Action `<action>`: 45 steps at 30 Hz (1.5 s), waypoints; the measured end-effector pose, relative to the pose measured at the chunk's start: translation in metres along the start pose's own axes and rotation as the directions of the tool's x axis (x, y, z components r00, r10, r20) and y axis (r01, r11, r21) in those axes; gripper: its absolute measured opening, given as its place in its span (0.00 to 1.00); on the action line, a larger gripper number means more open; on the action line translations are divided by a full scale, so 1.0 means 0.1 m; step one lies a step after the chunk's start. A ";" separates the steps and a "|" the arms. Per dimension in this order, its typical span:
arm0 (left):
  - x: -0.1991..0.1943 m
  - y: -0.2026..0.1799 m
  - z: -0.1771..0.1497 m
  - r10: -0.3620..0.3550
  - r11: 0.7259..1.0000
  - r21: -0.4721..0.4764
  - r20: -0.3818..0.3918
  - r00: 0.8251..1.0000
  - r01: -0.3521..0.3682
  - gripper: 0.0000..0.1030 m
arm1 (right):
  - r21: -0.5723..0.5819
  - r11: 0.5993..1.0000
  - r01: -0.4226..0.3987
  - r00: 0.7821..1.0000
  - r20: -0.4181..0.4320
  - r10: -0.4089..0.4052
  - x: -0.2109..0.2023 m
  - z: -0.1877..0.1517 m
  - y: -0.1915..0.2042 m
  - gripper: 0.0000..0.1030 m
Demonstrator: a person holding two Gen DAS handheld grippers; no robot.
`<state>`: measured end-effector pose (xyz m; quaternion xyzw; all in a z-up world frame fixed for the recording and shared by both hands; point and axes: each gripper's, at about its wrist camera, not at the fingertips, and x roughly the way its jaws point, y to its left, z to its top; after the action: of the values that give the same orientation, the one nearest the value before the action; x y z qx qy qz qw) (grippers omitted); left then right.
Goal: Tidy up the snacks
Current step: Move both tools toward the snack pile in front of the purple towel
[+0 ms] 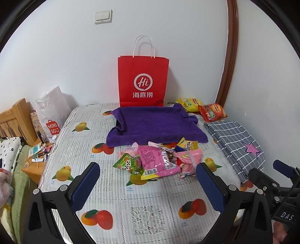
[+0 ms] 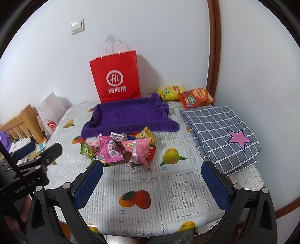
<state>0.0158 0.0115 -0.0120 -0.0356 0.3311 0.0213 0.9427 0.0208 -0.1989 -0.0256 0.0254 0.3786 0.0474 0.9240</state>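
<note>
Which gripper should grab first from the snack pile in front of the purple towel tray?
Probably left. The left gripper is open with the snack pile centred just beyond its fingertips; for the right gripper, also open, the pile lies off toward its left finger.

Your near desk (image 2: 142, 180) bare ahead of fingers; snack pile (image 2: 120, 150) blocks centre, purple towel (image 2: 129, 116) just behind, folded checked cloth (image 2: 221, 135) fills right side, red bag (image 2: 116, 78) against wall.

Red paper bag (image 1: 142, 80) upright against wall, light switch (image 1: 103, 16) above. Grey checked cloth (image 2: 221, 135) folded at table's right. White plastic bag (image 1: 51, 112) beside wooden headboard (image 1: 16, 120).
</note>
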 end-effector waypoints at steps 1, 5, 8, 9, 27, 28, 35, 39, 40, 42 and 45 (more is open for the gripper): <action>0.03 0.01 0.00 0.001 1.000 0.000 -0.002 1.000 -0.001 1.00 | -0.001 1.000 0.004 1.000 -0.012 -0.004 0.07 0.01 0.01 1.00; 0.16 0.10 0.01 0.024 1.000 -0.003 -0.015 1.000 -0.024 1.00 | -0.006 1.000 -0.003 0.999 -0.037 0.003 0.24 0.00 0.04 1.00; 0.29 0.19 0.01 0.043 0.999 -0.018 -0.037 0.998 -0.044 1.00 | -0.014 1.000 0.001 0.998 -0.068 -0.002 0.40 0.00 0.07 1.00; 0.33 0.21 0.01 0.046 0.999 -0.021 -0.044 0.998 -0.047 1.00 | -0.016 1.000 0.005 0.997 -0.079 -0.006 0.46 0.00 0.07 1.00; 0.90 0.57 -0.03 0.086 0.994 -0.049 -0.143 0.986 -0.094 1.00 | -0.038 0.999 0.022 0.986 -0.163 -0.028 1.05 0.05 0.14 1.00; 0.93 0.59 -0.03 0.088 0.994 -0.050 -0.147 0.985 -0.096 1.00 | -0.043 0.999 0.025 0.986 -0.162 -0.032 1.08 0.06 0.16 1.00; 1.08 0.76 -0.06 0.084 0.992 -0.076 -0.180 0.980 -0.099 1.00 | -0.067 0.997 0.026 0.993 -0.115 -0.034 1.15 0.09 0.21 1.00; 1.16 0.85 -0.08 0.090 0.990 -0.086 -0.200 0.976 -0.109 1.00 | -0.103 0.994 0.035 0.995 -0.091 -0.044 1.20 0.11 0.23 1.00; 1.18 0.89 -0.08 0.092 0.989 -0.091 -0.206 0.974 -0.113 1.00 | -0.107 0.993 0.048 0.996 -0.076 -0.056 1.20 0.11 0.22 1.00; 1.23 0.95 -0.09 0.084 0.988 -0.109 -0.220 0.972 -0.110 1.00 | -0.100 0.993 0.064 0.995 -0.066 -0.071 1.22 0.12 0.19 1.00; 1.28 1.02 -0.10 0.071 0.986 -0.128 -0.230 0.971 -0.102 0.97 | -0.062 0.997 0.048 0.995 -0.080 -0.053 1.29 0.13 0.08 1.00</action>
<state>0.1031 0.1140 -0.1051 -0.0888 0.4344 0.0813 0.8926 0.1209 -0.1771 -0.1057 -0.0138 0.4150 0.0363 0.9090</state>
